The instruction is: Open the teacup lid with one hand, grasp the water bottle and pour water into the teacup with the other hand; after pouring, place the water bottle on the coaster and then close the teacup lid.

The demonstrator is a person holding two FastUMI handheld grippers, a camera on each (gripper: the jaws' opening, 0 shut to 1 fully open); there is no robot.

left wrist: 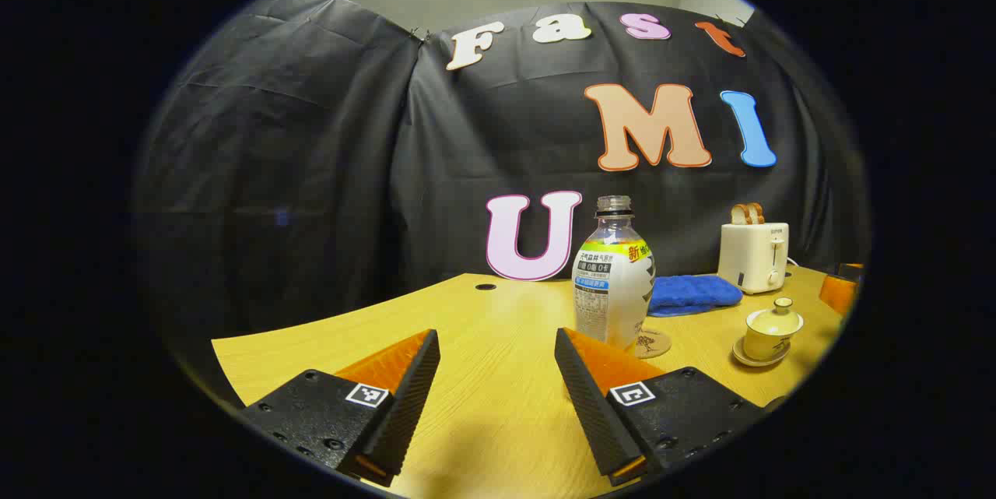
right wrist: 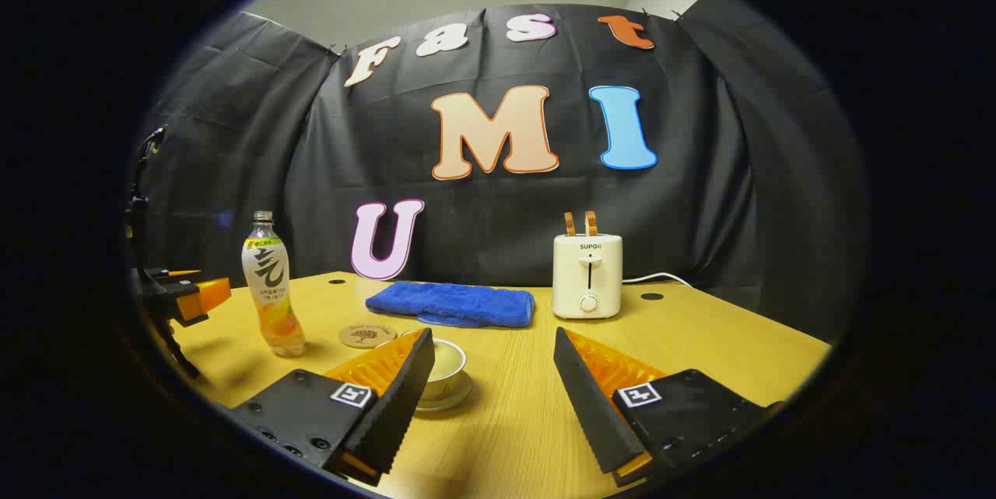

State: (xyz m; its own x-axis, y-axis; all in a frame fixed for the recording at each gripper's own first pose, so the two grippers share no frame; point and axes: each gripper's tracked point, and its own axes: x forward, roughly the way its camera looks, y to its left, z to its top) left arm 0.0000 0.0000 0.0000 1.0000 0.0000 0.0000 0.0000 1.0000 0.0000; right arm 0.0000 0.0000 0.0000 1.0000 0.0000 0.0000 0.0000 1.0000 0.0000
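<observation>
Wooden bench carries your water bottle at frame centre, lidded teacup lower right, coaster between. Both hand-held grippers, left and right, gape empty, evidently poised for approach.

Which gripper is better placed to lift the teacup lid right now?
Right. The right gripper is open with the teacup just beside its left finger, while the left gripper faces the bottle, with the teacup far off to its side.
</observation>
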